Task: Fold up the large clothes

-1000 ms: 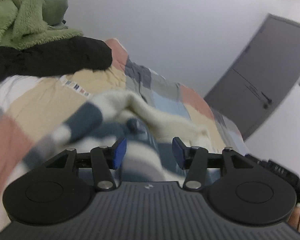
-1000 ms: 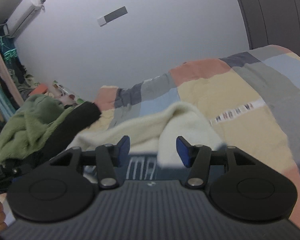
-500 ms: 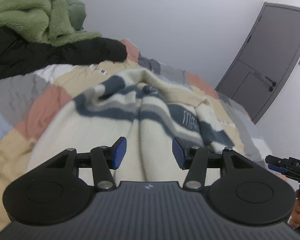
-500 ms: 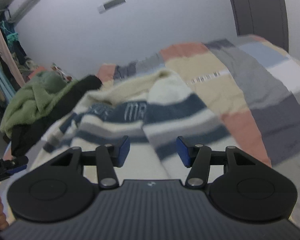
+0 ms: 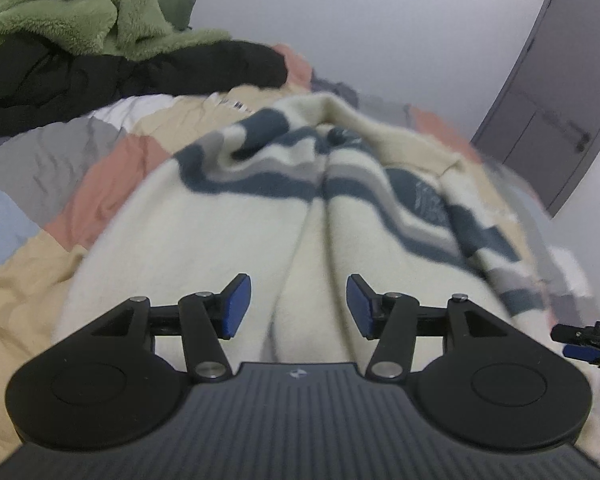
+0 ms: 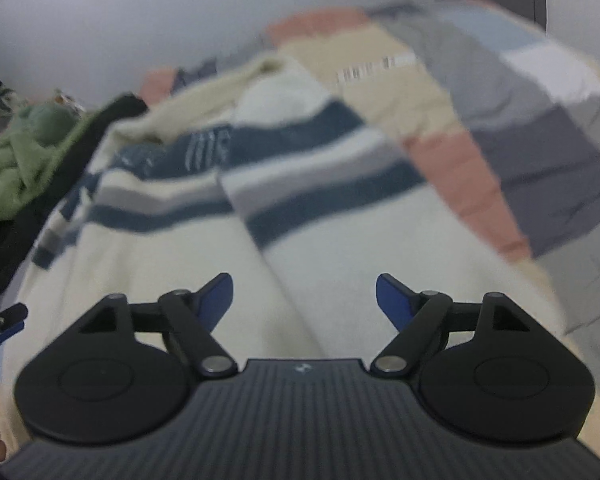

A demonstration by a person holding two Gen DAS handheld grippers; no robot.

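Left wrist view, items left to right:
- Green fleece garment (image 5: pixel 72 12), heaped at ten o'clock on a black garment (image 5: pixel 112 80).
- Patchwork bedspread (image 5: pixel 40 168), grey, salmon, tan and blue blocks, underlying everything.
- Striped sweater (image 5: pixel 204 232), cream with navy and grey bands, spread across the centre; a raised ridge of cloth runs from twelve o'clock down toward the fingers.
- Left gripper (image 5: pixel 298 306), at six o'clock, jaws partly apart and just widened a little; the cream ridge shows between the blue pads, no pad seen pressing on it.
- Grey door (image 5: pixel 556 96), at two o'clock.

Right wrist view, blurred, left to right:
- The green and black garments, at nine o'clock.
- The striped sweater (image 6: pixel 340 232), filling the centre.
- Right gripper (image 6: pixel 304 300), at six o'clock, jaws just opened wide; cream cloth lies beneath and between, nothing held.
- The bedspread, at two to three o'clock.
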